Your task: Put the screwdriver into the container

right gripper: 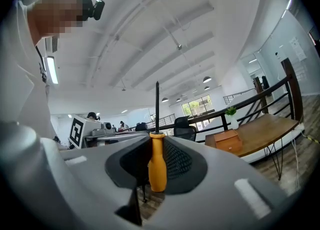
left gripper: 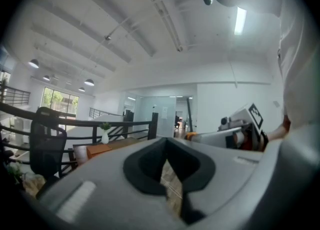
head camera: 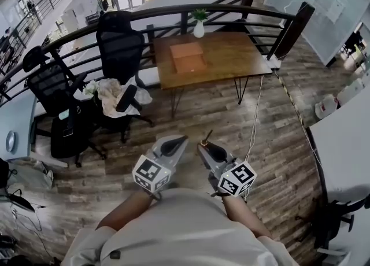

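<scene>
A screwdriver (right gripper: 157, 166) with an orange handle and a thin black shaft stands upright between the pads of my right gripper (right gripper: 156, 139), which is shut on the handle. In the head view the right gripper (head camera: 205, 146) is held in front of the person's body, the screwdriver shaft (head camera: 206, 137) poking out past its tips. Close beside it, my left gripper (head camera: 182, 139) is shut with nothing in it; its tips (left gripper: 166, 141) meet. The container, a brown box (head camera: 187, 56), sits on the wooden table (head camera: 237, 56) far ahead of both grippers.
A white vase with a plant (head camera: 199, 25) stands at the table's back edge by a dark railing (head camera: 173, 11). Black office chairs (head camera: 118, 45) and a cloth heap (head camera: 113, 94) are at the left. Cables (head camera: 254, 114) run over the wooden floor; a white desk (head camera: 347, 143) is at the right.
</scene>
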A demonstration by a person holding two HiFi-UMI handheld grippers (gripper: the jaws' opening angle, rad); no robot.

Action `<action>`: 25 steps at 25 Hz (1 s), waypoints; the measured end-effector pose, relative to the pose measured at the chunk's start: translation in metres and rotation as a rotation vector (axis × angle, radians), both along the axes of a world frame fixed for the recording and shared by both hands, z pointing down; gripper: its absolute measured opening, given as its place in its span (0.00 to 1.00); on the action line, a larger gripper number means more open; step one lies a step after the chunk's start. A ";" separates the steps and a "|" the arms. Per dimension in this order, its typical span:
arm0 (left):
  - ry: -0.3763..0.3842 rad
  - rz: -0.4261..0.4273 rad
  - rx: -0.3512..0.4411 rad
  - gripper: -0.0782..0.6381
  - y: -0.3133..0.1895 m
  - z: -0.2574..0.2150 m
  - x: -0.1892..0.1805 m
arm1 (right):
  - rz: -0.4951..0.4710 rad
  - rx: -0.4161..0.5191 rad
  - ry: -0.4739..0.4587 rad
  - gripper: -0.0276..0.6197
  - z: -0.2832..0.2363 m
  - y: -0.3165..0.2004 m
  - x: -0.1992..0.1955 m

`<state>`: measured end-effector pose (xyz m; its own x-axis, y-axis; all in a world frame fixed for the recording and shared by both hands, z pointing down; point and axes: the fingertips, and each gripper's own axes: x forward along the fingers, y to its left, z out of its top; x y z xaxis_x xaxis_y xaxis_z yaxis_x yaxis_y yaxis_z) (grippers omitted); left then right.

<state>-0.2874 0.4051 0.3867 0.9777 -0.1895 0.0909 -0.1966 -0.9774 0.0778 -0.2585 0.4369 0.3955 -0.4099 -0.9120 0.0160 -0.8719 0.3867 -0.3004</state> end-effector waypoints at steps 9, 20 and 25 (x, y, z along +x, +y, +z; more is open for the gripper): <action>-0.007 -0.044 -0.028 0.12 -0.038 0.018 -0.044 | -0.018 -0.007 -0.029 0.16 0.016 -0.035 -0.037; -0.031 -0.062 -0.039 0.12 -0.055 0.028 -0.028 | -0.013 -0.015 -0.046 0.16 0.024 -0.065 -0.005; -0.030 -0.064 -0.046 0.12 -0.069 0.033 -0.013 | -0.011 -0.013 -0.041 0.16 0.026 -0.077 0.013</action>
<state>-0.3000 0.3358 0.4196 0.9604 -0.2464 0.1302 -0.2615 -0.9583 0.1155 -0.2455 0.3597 0.4217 -0.4205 -0.9072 0.0104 -0.8544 0.3921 -0.3411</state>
